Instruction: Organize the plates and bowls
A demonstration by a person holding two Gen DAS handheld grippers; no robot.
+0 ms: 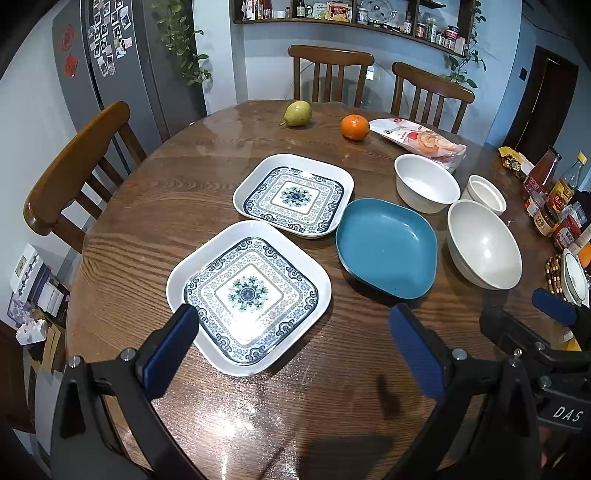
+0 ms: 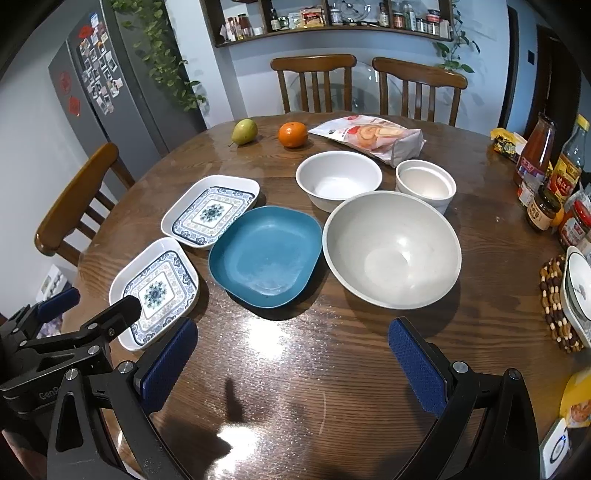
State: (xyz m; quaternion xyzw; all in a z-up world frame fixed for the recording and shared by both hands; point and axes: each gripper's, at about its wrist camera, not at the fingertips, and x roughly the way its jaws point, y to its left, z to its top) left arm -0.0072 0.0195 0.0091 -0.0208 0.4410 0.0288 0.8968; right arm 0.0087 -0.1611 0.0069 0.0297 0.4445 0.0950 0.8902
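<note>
Round wooden table [image 1: 155, 206] fills both views, chairs ringed behind it, a grey fridge [image 1: 110, 62] at far left and a cluttered shelf [image 1: 351, 14] up top, its jars too small to read. Left edge first: boxes on the floor [image 1: 33, 288] are half cut off by the fisheye rim. Now the left gripper [image 1: 295, 343], jaws spread wide and empty, hovering over the near table edge; its left blue pad overlaps the near corner of the near patterned plate [image 1: 249, 295], though whether it touches I cannot tell. Just behind sits the far patterned plate [image 1: 293, 195], close but apart. Moving right, the blue dish [image 1: 386, 247] lies beside both plates, its far corner hiding part of the far plate's rim in the right wrist view. Then the bowls: the large grey bowl [image 2: 391, 249] right ahead of the right gripper [image 2: 293, 350], which also stands wide open, holding nothing; behind it the white bowl [image 2: 338, 179] and the small white ramekin [image 2: 424, 182], clustered near each other. A pear [image 2: 243, 132], an orange [image 2: 293, 134] and a snack bag [image 2: 373, 138] line the far side. Far right, sauce bottles [image 2: 535, 151] crowd the edge, and a dish on a beaded trivet [image 2: 554, 302] is clipped by the frame.
</note>
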